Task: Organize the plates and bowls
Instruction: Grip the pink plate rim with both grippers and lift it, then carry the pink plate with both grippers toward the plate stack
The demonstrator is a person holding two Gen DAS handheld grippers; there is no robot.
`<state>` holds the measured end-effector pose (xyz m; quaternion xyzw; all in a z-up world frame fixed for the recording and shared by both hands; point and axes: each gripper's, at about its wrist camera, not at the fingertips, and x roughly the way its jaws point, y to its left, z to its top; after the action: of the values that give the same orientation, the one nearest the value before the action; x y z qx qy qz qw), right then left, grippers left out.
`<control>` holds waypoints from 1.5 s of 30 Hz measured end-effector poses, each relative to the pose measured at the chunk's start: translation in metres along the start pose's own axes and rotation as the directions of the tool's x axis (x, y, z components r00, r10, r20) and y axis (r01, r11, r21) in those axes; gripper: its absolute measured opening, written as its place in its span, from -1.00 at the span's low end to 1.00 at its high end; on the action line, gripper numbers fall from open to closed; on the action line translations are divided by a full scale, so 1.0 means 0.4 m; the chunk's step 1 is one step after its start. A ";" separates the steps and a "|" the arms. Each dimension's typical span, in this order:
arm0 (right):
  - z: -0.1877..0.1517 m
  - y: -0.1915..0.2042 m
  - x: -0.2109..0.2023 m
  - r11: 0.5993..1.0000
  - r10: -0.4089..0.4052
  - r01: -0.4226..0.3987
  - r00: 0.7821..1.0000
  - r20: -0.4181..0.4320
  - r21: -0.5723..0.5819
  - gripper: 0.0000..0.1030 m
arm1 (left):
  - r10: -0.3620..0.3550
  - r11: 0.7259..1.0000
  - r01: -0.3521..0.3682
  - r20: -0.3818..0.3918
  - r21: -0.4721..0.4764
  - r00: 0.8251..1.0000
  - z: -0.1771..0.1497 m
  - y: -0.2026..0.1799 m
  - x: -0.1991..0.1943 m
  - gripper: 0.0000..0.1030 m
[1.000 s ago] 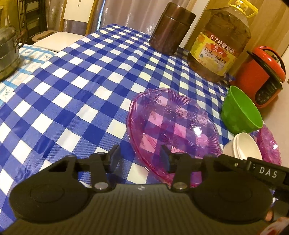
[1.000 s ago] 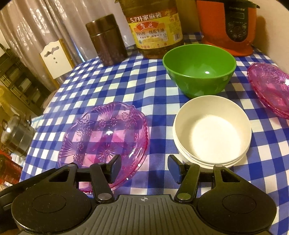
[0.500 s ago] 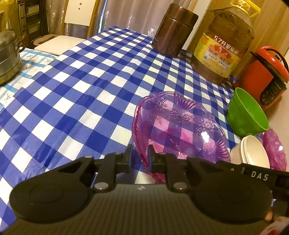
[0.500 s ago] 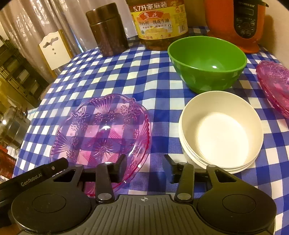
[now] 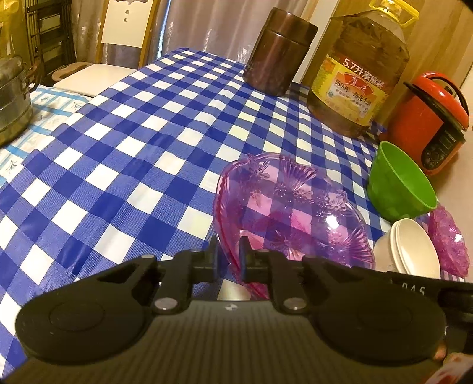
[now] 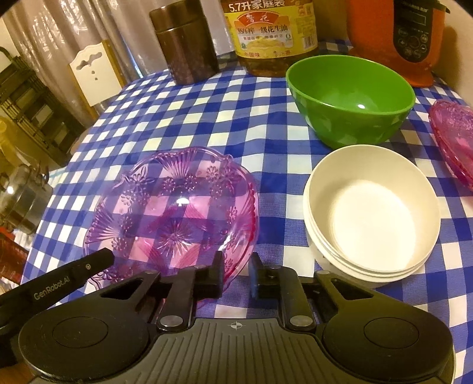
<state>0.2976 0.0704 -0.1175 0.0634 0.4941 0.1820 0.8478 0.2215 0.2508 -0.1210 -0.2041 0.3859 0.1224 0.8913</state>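
A clear purple plate [image 5: 295, 212] [image 6: 177, 206] with a flower pattern lies on the blue checked tablecloth [image 5: 133, 165]. My left gripper [image 5: 227, 260] is shut on its near rim, and its arm [image 6: 74, 274] shows at the plate's left edge in the right wrist view. My right gripper [image 6: 235, 277] is closing around the plate's other rim, with a gap still visible beside the right pad. A stack of white bowls [image 6: 372, 209] [image 5: 408, 251] stands right of the plate. Behind it sits a green bowl [image 6: 351, 97] [image 5: 402, 183]. A second purple plate [image 6: 455, 138] [image 5: 449, 245] lies at the far right.
Along the back stand a brown canister [image 5: 278, 53] [image 6: 186, 47], a big oil bottle [image 5: 357, 79] [image 6: 269, 32] and a red cooker [image 5: 428, 121] [image 6: 399, 38]. A metal pot [image 5: 11, 97] sits off the table's left side, and a chair [image 5: 127, 23] stands behind it.
The left jaws have closed onto the purple plate's rim. The right jaws have narrowed around the plate's opposite rim. Both hands have stayed almost still.
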 end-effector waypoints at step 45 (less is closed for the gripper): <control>-0.010 -0.500 -0.577 0.959 -0.169 0.085 0.937 0.305 0.271 -0.70 | -0.327 0.897 0.315 -0.015 0.310 0.945 -0.043 -0.673 -0.203 -0.76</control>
<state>0.2405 -0.2009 0.0112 0.1678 0.3699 0.0489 0.9125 0.2572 -0.0006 0.0010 -0.1212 0.3444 -0.0841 0.9271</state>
